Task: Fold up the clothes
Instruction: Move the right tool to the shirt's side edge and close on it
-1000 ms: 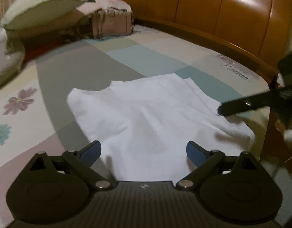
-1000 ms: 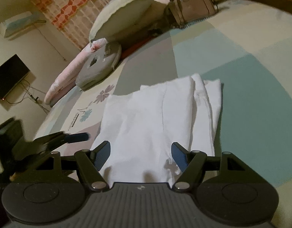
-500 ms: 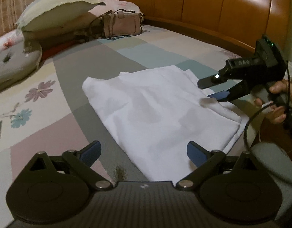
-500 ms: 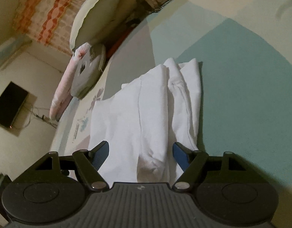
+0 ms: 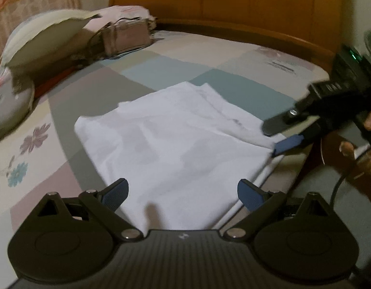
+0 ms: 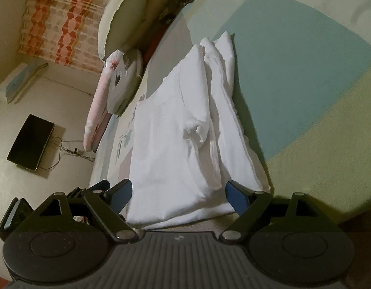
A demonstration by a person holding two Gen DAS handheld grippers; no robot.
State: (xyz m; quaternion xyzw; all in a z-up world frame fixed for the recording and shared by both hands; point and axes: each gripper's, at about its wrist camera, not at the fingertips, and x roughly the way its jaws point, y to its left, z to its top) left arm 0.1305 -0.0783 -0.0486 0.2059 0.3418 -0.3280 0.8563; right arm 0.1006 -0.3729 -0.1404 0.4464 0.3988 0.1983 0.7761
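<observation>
Pillows: lying at far left of the bed, pale and blurred.
Handbag: sitting just beside the pillows, near the wooden headboard.
Bedsheet: showing blocks of grey, teal and cream, with flower prints at left.
Left gripper: hovering over the near edge of the cloth, jaws standing wide apart, gripping nothing.
White garment: lying flat mid-bed, folded into a rough rectangle, lightly creased; in the right wrist view showing 2 or 3 long overlapping folds along its right side, layered edges stacking at the near end.
Right gripper: reaching in from the right at the garment's right corner, held by a hand; jaws spread apart in its own view, straddling the near edge, not clamping.
</observation>
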